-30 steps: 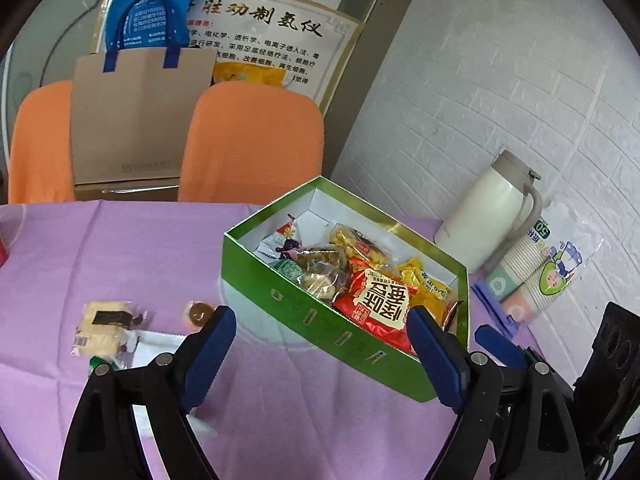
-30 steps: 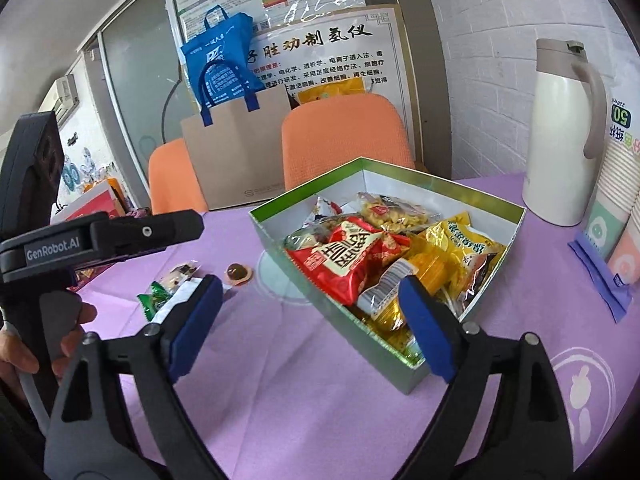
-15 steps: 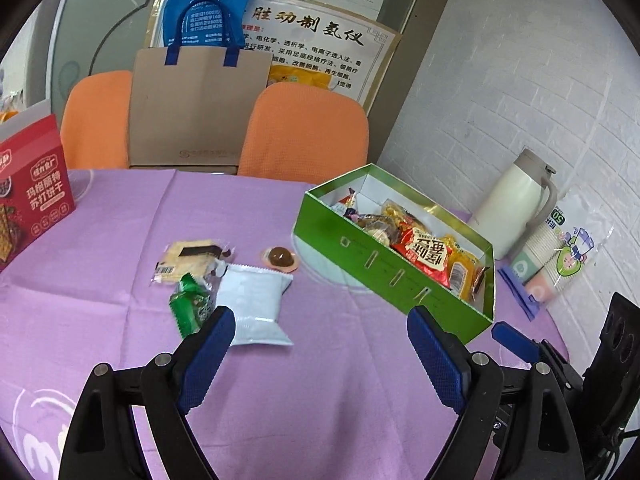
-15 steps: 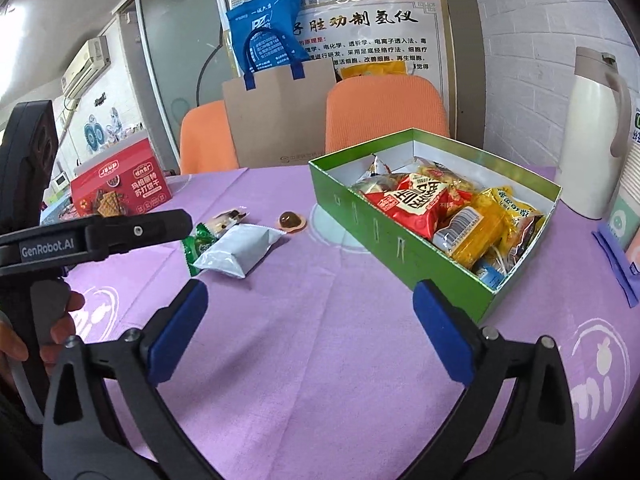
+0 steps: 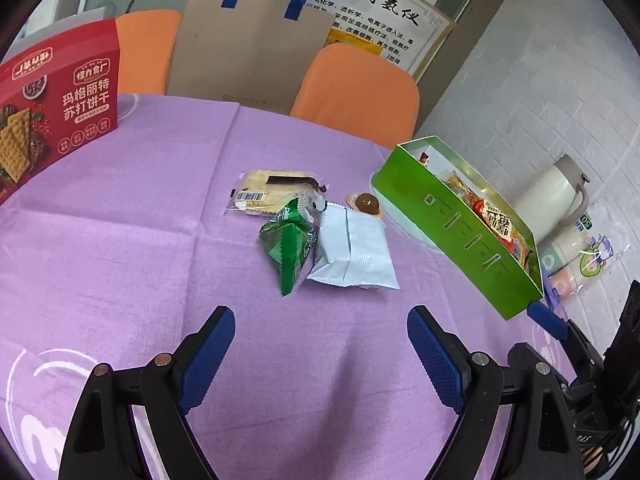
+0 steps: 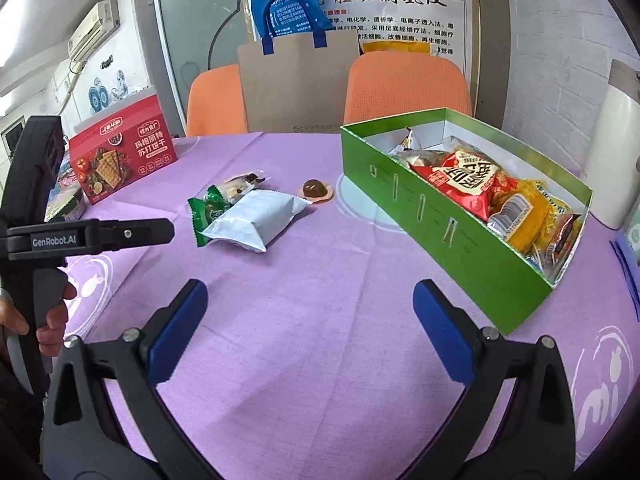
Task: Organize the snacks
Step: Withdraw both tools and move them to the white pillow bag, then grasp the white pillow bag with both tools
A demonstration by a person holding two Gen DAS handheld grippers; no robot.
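A green box full of snack packets stands on the purple tablecloth at the right. Loose snacks lie left of it: a white packet, a green packet, a clear-wrapped pastry and a brown jelly cup. My left gripper is open and empty, above the cloth just short of the loose snacks. My right gripper is open and empty, near the box's front corner.
A red cracker box stands at the left. A white thermos and sleeved paper cups stand right of the green box. Orange chairs and a brown paper bag are behind the table.
Both grippers have pulled back from the green box and swung left. The loose snacks have come into the middle of the left wrist view. Both stay open.
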